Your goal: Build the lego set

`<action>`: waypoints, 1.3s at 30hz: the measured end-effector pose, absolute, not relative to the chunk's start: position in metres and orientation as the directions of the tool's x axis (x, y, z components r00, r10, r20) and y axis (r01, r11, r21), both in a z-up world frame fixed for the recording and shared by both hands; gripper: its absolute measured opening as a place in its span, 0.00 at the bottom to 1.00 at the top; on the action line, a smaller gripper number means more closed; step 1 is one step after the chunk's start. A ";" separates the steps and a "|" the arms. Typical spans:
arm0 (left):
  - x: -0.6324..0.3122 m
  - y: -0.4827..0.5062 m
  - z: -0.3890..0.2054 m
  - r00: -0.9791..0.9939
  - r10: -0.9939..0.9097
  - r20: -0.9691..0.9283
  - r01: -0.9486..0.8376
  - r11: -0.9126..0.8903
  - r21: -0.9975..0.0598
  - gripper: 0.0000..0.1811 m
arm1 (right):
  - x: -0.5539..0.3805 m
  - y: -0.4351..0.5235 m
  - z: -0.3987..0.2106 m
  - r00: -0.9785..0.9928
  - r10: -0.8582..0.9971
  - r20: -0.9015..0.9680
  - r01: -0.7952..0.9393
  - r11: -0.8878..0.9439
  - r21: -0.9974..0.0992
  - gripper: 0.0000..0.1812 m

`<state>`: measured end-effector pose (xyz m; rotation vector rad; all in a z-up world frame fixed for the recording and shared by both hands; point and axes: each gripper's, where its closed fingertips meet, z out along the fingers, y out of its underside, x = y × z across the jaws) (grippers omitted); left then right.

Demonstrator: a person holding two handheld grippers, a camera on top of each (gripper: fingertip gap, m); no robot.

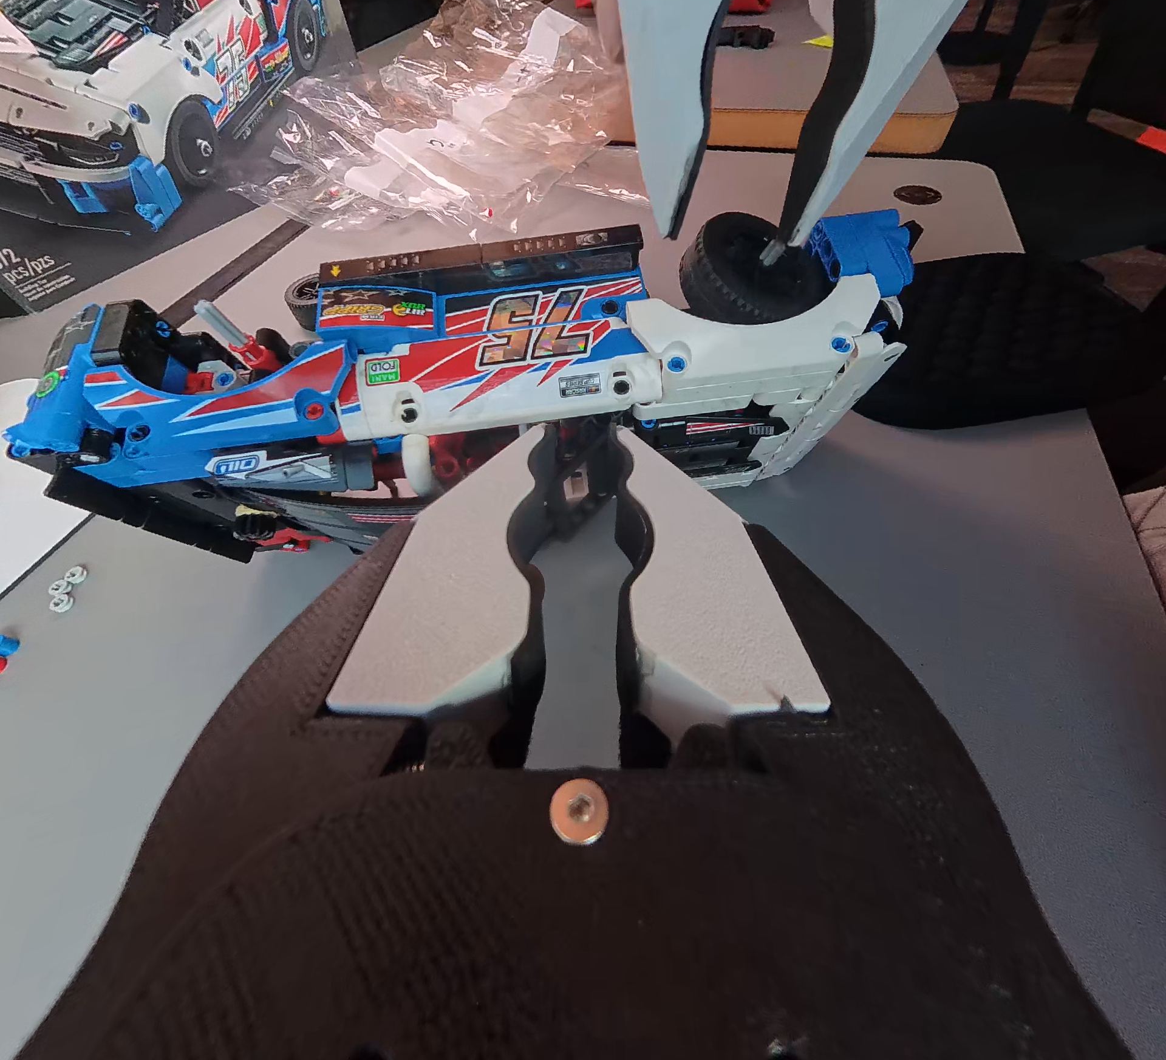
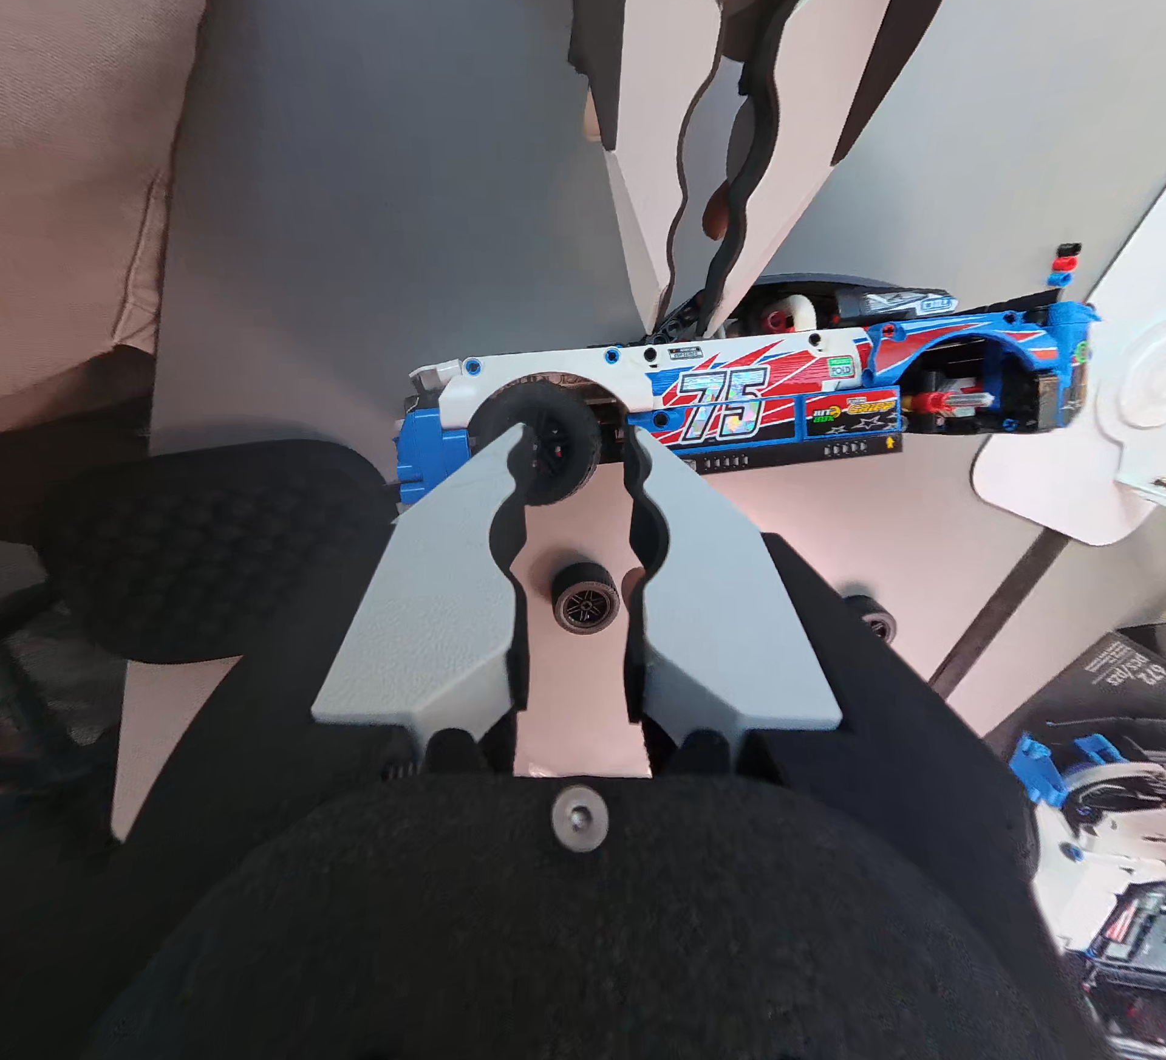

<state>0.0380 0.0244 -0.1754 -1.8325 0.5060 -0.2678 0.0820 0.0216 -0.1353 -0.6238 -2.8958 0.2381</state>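
Observation:
The lego race car point(image 1: 505, 361), blue, white and red, is held on its side above the grey table point(image 1: 946, 588). My left gripper point(image 1: 580, 436) is shut on the black frame at the car's roof side; it also shows in the right wrist view point(image 2: 688, 323). A black wheel point(image 1: 725, 285) sits in the white front wheel arch. My right gripper point(image 2: 575, 436) is open at that wheel point(image 2: 561, 462). In the left wrist view it point(image 1: 722, 244) comes down from above, one fingertip point(image 1: 776, 253) on the wheel's hub and the other beside the tyre.
A loose wheel point(image 2: 583, 604) lies on the table under the right gripper, another point(image 2: 874, 619) farther right. The set's box point(image 1: 126, 83) and empty plastic bags point(image 1: 454, 114) lie behind the car. Small white pieces point(image 1: 66, 581) lie at the left. A black chair seat point(image 1: 1009, 348) is past the table edge. The grippers' ends are close to 7 cm from one another.

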 end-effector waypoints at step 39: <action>0.038 0.020 -0.177 0.889 -0.448 -0.090 -0.210 -0.226 -0.951 0.07 | 0.094 0.055 -0.097 -0.690 0.670 0.274 0.485 0.709 -0.511 0.04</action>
